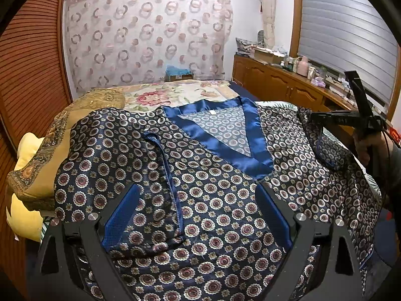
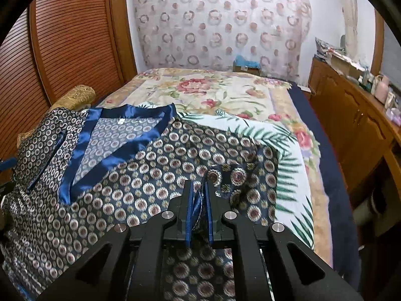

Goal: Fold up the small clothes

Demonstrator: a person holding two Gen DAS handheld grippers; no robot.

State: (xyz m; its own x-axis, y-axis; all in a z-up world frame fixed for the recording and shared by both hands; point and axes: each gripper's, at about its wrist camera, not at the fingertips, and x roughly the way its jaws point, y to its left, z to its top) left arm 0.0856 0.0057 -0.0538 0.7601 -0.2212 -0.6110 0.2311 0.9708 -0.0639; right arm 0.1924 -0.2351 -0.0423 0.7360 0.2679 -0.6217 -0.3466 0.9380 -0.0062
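A dark navy top (image 1: 225, 180) printed with round medallions lies spread on the bed, its blue satin V-neck collar (image 1: 250, 135) pointing away from me. One sleeve (image 1: 155, 175) is folded in over the body. My left gripper (image 1: 198, 208) hovers open just above the front of the top, with nothing between its pads. My right gripper (image 2: 199, 188) is shut on the other sleeve's blue-trimmed edge (image 2: 198, 200) and holds it raised. In the left wrist view the right gripper (image 1: 313, 119) shows at the right with the sleeve cloth hanging from it.
The bed carries a floral blanket (image 2: 225, 92). A gold patterned pillow (image 1: 50, 150) and a yellow cushion (image 1: 25, 215) lie at the left. A wooden cabinet (image 2: 351, 125) with clutter runs along the right, and a slatted wooden door (image 2: 62, 37) stands on the left.
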